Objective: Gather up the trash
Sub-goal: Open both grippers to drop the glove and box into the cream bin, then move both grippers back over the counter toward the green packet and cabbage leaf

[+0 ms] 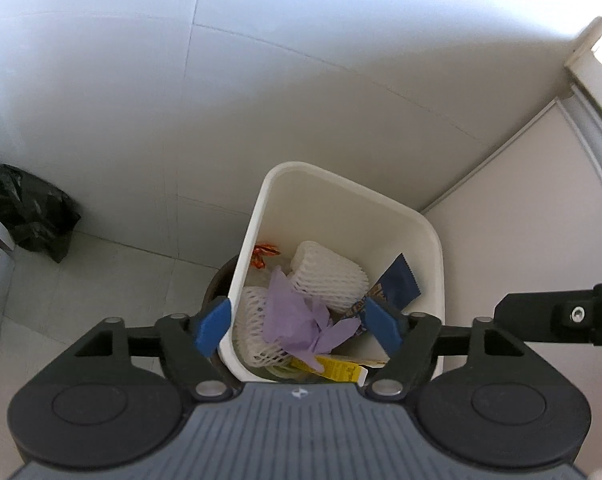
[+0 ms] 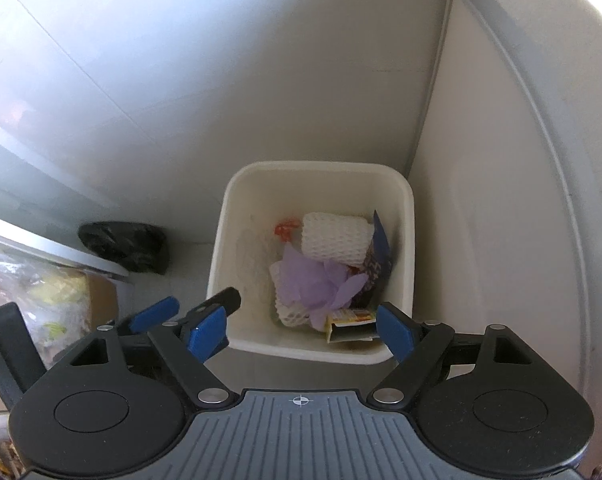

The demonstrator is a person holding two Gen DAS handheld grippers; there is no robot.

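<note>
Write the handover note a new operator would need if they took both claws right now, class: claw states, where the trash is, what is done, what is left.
Left claw: open, empty, over the white bin.
Right claw: open, empty, above the same bin's near rim.
In the bin: two white foam fruit nets, crumpled purple paper, a dark blue wrapper, an orange wrapper, a yellow packet.
Done: this trash is already in the bin.
Left: a black bag sits on the floor by the wall, untouched; whether it needs collecting I cannot tell.
</note>
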